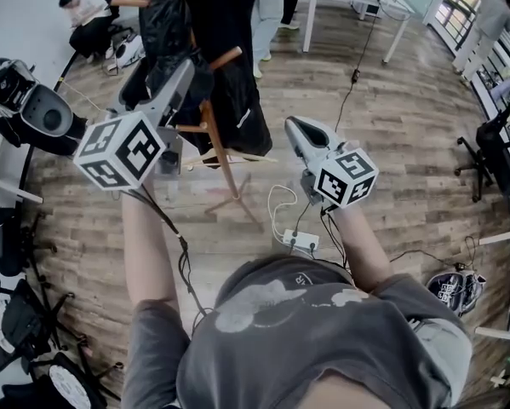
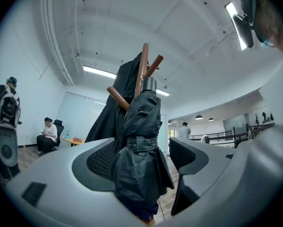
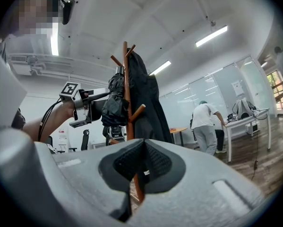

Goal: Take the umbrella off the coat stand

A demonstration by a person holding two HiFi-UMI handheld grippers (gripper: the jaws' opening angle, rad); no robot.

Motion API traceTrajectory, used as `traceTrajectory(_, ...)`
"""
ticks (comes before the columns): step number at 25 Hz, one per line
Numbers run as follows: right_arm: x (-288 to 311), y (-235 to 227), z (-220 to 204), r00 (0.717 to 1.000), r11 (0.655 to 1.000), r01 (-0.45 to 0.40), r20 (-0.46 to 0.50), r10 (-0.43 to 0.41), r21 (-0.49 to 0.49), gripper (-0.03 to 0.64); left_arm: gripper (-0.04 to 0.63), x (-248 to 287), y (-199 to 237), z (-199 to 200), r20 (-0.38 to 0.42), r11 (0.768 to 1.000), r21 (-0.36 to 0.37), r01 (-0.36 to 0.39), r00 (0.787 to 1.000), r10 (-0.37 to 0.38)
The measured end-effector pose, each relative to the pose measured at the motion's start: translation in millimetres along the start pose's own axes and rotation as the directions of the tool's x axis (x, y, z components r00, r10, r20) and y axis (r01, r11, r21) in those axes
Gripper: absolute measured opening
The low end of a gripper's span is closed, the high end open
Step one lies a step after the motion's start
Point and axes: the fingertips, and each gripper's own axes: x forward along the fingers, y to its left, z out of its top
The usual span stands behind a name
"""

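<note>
Folded black umbrella (image 2: 140, 141) hangs on the left side of the coat stand (image 2: 142, 72), beside a dark coat (image 2: 114, 112). Left gripper (image 2: 148, 162) stands wide around the umbrella's strapped middle, apparently not pressing. Right gripper (image 3: 142, 167) closed, empty, well apart. Umbrella judged light, with soft, slippery fabric over stiff ribs; grip at the strap band.

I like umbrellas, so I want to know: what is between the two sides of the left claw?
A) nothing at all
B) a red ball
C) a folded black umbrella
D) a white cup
C: the left gripper view shows the folded black umbrella, hanging on the coat stand, right between the wide-apart sides of the left claw.
</note>
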Motion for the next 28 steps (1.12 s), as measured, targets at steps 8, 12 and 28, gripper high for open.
traceTrajectory(8,1,-3,-5,1.0,1.0,0.005,-0.014,-0.005,0.011,-0.002,0.377,22,-4,-3,-0.09,0.998,0.04,0.047,0.995,-0.043)
traceTrajectory(12,4,-5,-9,1.0,1.0,0.01,-0.022,-0.01,0.016,-0.002,0.377,29,3,-4,-0.107,0.999,0.028,0.042,0.994,-0.039)
traceTrajectory(28,21,-2,32,0.999,0.997,-0.032,0.025,0.034,-0.069,-0.002,0.296,50,-7,-17,-0.225,0.988,0.022,0.154,0.964,-0.145)
